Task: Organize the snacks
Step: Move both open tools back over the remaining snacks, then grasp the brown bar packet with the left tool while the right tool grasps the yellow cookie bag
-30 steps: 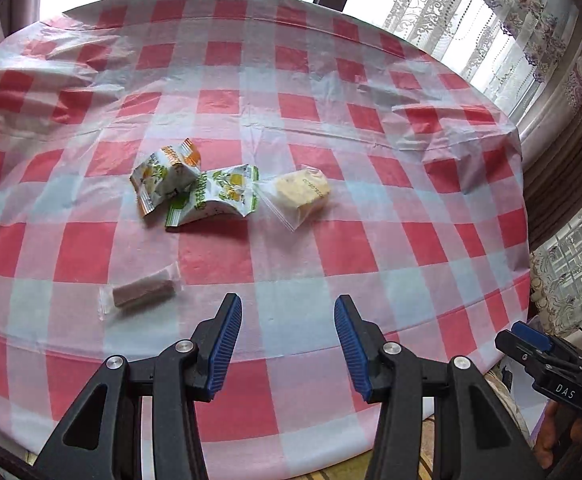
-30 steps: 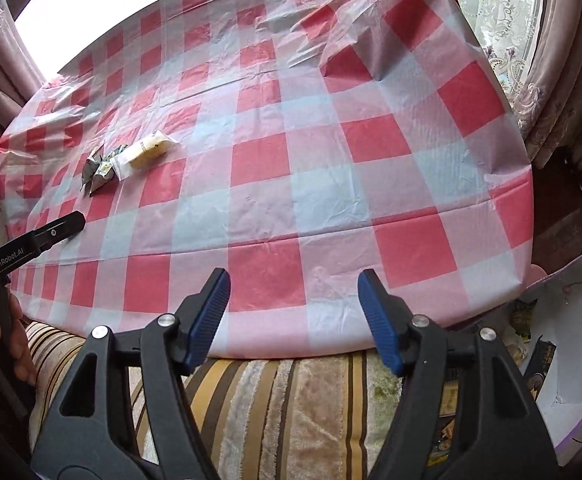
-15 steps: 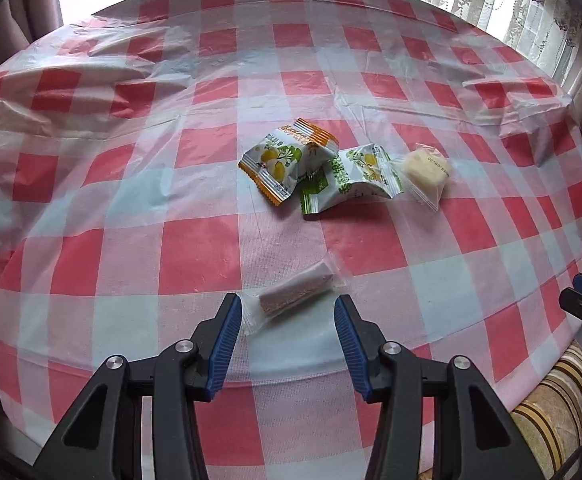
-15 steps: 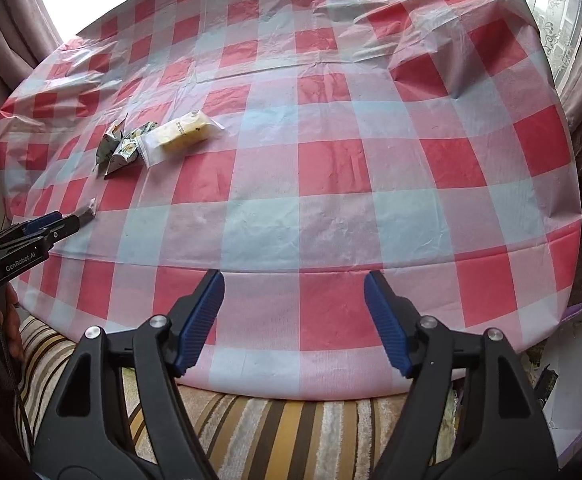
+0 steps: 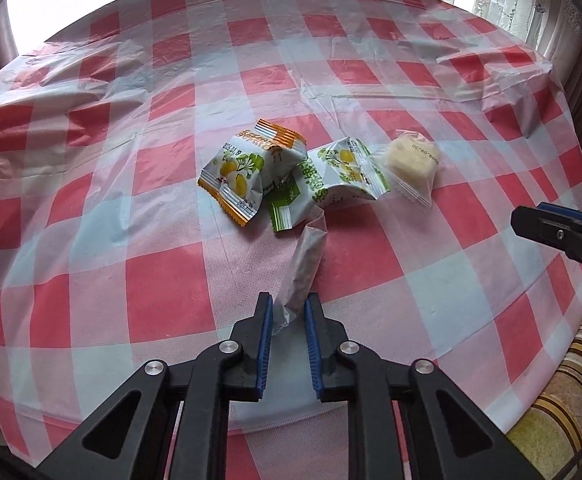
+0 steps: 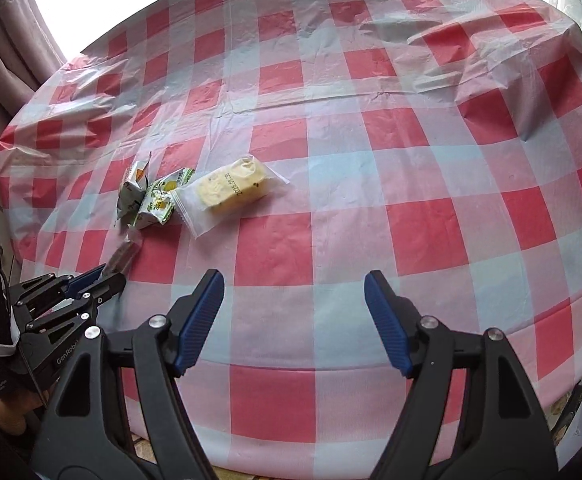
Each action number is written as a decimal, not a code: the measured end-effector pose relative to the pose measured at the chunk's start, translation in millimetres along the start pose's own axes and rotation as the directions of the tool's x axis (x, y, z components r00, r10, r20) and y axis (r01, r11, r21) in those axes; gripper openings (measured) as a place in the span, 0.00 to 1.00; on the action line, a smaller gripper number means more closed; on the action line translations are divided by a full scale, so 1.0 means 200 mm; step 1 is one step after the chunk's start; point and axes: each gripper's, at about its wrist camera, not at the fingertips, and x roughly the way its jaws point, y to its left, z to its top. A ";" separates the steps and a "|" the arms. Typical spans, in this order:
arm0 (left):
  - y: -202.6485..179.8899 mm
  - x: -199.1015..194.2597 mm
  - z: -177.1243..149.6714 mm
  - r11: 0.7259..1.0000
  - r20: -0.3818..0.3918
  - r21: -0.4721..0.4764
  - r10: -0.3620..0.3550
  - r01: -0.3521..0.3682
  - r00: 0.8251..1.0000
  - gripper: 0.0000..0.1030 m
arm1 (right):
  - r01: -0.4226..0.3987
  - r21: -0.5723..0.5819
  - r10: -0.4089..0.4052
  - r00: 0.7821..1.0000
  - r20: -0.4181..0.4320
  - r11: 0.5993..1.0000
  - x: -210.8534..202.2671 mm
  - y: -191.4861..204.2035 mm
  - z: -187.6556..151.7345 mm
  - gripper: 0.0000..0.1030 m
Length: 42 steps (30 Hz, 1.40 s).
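Nearest to me, the left claw (image 5: 287, 312) is pinched narrow on the near end of a brown bar in a clear wrapper (image 5: 305, 268), whose far end points toward the other snacks and almost reaches the green-edged packet. The right claw (image 6: 295, 316) hangs wide apart with nothing between its blue pads, over the near edge of the surface (image 6: 431, 220), which wears a red-and-white checked plastic cloth (image 5: 163, 280). Just past the bar lies a small cluster: an orange-trimmed fruit packet (image 5: 251, 170) on the left, a green-trimmed fruit packet (image 5: 331, 180) touching it, and a pale yellow cake in a clear wrapper (image 5: 411, 160) just beside that on the right. Further back the cloth is creased and lifts in folds near the far rim. Beyond it hang curtains (image 6: 7, 40) against a bright window.
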 end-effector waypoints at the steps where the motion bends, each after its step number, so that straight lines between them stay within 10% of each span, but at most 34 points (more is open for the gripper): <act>1: 0.01 0.00 0.00 1.000 0.004 -0.010 -0.016 0.016 1.000 0.16 | -0.010 0.021 0.010 1.000 0.000 1.000 0.02 0.01 0.03 0.73; 14: 0.05 0.01 0.01 0.993 0.048 -0.071 -0.090 0.094 0.995 0.18 | 0.077 0.216 -0.072 0.997 -0.030 0.973 0.27 0.15 0.30 0.73; 28: 0.07 0.01 0.01 0.982 0.079 -0.094 -0.159 0.167 0.984 0.29 | 0.201 -0.021 -0.202 0.979 -0.039 0.979 0.36 0.24 0.22 0.64; 42: 0.04 0.00 0.00 0.968 0.077 -0.076 -0.232 0.238 0.970 0.14 | 0.153 -0.139 -0.154 0.988 0.005 0.978 0.24 0.17 0.06 0.39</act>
